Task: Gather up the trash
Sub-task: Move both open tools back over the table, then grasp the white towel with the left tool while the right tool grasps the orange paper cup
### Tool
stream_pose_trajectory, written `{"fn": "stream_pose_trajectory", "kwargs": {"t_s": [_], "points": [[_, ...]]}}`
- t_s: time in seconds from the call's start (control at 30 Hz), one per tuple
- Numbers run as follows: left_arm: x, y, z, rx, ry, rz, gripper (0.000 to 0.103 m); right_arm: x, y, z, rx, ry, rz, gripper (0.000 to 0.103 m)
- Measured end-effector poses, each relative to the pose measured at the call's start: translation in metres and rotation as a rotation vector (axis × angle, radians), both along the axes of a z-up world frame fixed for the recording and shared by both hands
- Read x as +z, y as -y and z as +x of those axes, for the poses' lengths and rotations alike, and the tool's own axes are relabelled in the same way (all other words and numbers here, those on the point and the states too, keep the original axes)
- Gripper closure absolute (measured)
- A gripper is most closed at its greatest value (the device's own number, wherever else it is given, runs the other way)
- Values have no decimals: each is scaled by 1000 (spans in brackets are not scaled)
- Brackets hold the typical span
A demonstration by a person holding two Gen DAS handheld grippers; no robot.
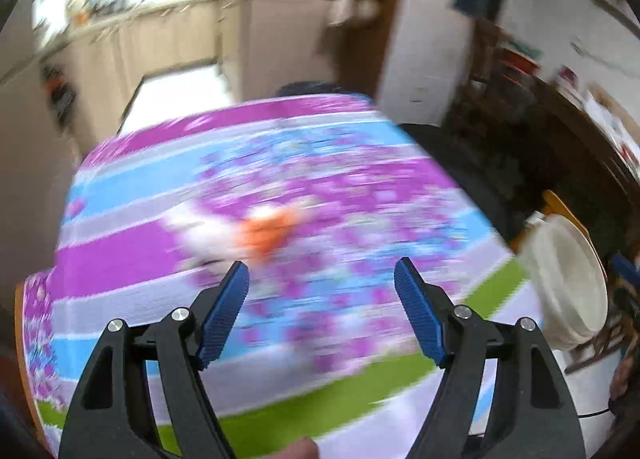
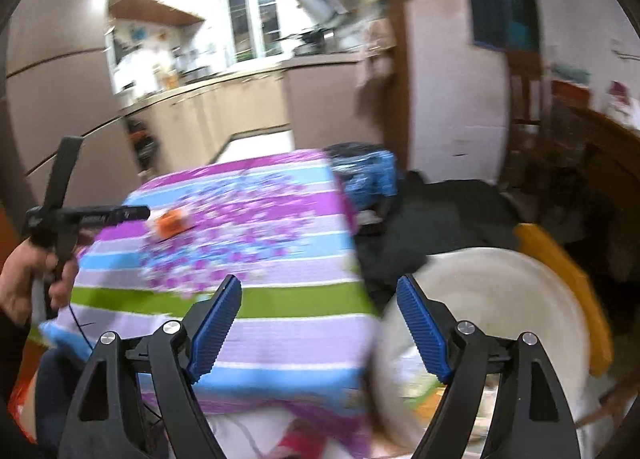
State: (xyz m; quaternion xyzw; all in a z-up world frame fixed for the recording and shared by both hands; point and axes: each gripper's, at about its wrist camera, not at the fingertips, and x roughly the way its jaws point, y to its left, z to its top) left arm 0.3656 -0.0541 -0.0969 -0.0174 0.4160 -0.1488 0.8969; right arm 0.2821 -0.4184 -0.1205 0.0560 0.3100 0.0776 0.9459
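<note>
An orange scrap of trash (image 1: 266, 235) lies on the table's striped purple, blue and green cloth (image 1: 120, 259), blurred in the left wrist view. My left gripper (image 1: 322, 273) hangs open above the cloth, its left fingertip just short of the scrap and nothing between its fingers. In the right wrist view the same orange scrap (image 2: 172, 223) sits at the table's far left. My right gripper (image 2: 320, 287) is open and empty, over the table's near right corner, next to a white bin (image 2: 500, 299). Some colourful litter (image 2: 424, 391) shows inside the bin.
A hand (image 2: 28, 283) holds the left tool at the table's left side. A yellow rim (image 2: 560, 271) stands behind the bin, which also shows as the white bin (image 1: 568, 279). A blue and black bag (image 2: 368, 175) lies beyond the table. Kitchen counters stand at the back.
</note>
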Motion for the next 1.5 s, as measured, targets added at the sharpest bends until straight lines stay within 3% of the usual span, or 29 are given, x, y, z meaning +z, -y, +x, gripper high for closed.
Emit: {"fn": "stream_pose_trajectory", "kwargs": {"t_s": [0.07,0.13,0.2,0.37,0.53,0.83,0.93,1.03,1.1,1.23,1.5], "points": [[-9,-40,21,42,-42,2,31,-4,-23,14,43,-28,43,23],[-23,-77,40,96,-119,-46,31,-9,-42,28,74,-58,103,23],[-40,-106,60,122,-216,-172,31,-14,-62,43,96,-85,143,23],[-62,-95,88,132,-331,-275,32,-21,-108,73,144,-118,144,23],[-68,-83,106,223,-319,-269,31,-24,-121,84,164,-132,136,23],[-74,-59,120,251,-292,-202,28,-37,-118,96,180,-156,153,23],[-75,-47,122,251,-254,-145,26,-39,-123,100,189,-162,157,23],[-75,-47,121,257,-224,-127,56,-39,-126,103,195,-167,159,23],[-75,-53,119,246,-228,-166,64,-38,-129,106,202,-168,161,23],[-65,-77,104,224,-185,-200,66,-38,-141,117,225,-181,185,23],[-51,-127,68,101,-111,-151,66,-46,-196,176,277,-277,346,29]]}}
